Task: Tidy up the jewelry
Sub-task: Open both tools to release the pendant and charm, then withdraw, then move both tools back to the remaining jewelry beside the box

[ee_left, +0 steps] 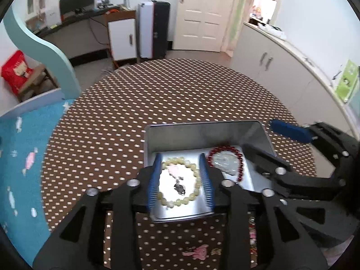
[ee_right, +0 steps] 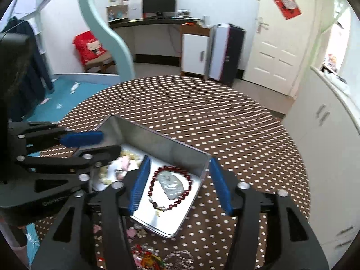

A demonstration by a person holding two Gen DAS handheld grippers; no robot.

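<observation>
Both bracelets in tin on bench: yellow bracelet left, red bracelet right | my left gripper and right gripper jaws released, empty | I'd lift straight up, avoid snagging beads

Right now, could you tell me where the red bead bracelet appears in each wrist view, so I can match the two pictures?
Left wrist: the red bead bracelet lies right of centre, in the metal tin's right half, beside the cream bead bracelet.
Right wrist: it lies just below centre, between that camera's blue pads.
Shared landmark: the tin's upright lid.
</observation>
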